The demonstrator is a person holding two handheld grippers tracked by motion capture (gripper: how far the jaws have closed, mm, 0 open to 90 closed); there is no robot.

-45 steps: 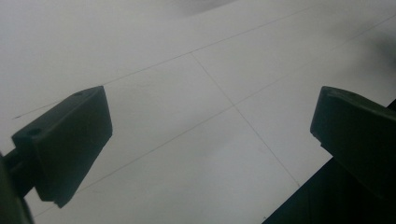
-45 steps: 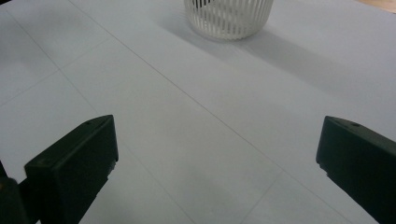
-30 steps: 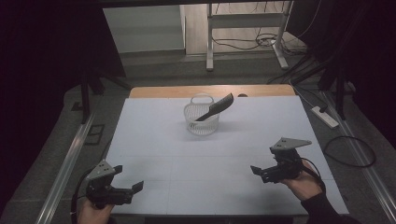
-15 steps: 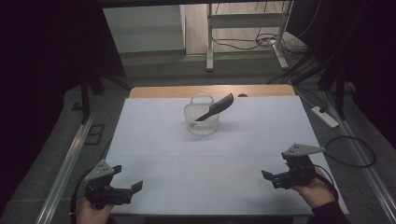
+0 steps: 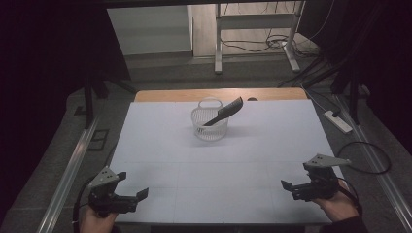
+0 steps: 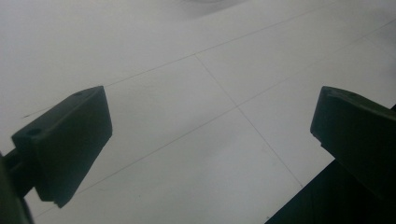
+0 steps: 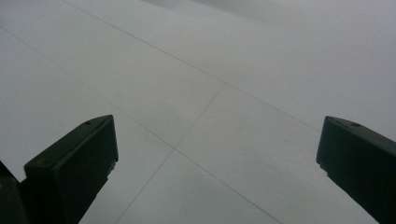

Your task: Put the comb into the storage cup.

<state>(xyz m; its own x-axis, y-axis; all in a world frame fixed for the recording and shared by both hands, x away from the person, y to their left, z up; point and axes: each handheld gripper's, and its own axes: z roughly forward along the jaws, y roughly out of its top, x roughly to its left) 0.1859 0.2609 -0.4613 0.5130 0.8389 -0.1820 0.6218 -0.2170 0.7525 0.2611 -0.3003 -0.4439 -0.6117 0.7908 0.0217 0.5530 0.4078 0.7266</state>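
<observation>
From above, a comb (image 5: 224,111) leans in the basket (image 5: 210,127) — both gripper views show fingers (image 6: 65,144) spread over bare table (image 7: 196,84).

I hold my left hand-held gripper (image 5: 138,198) low at the near left, jaws wide apart. My right hand-held gripper (image 5: 290,188) sits near right, jaws wide apart too.

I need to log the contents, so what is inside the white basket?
A black comb leans in the white basket, its upper end sticking out over the rim. The basket's bottom is too small to make out.
</observation>
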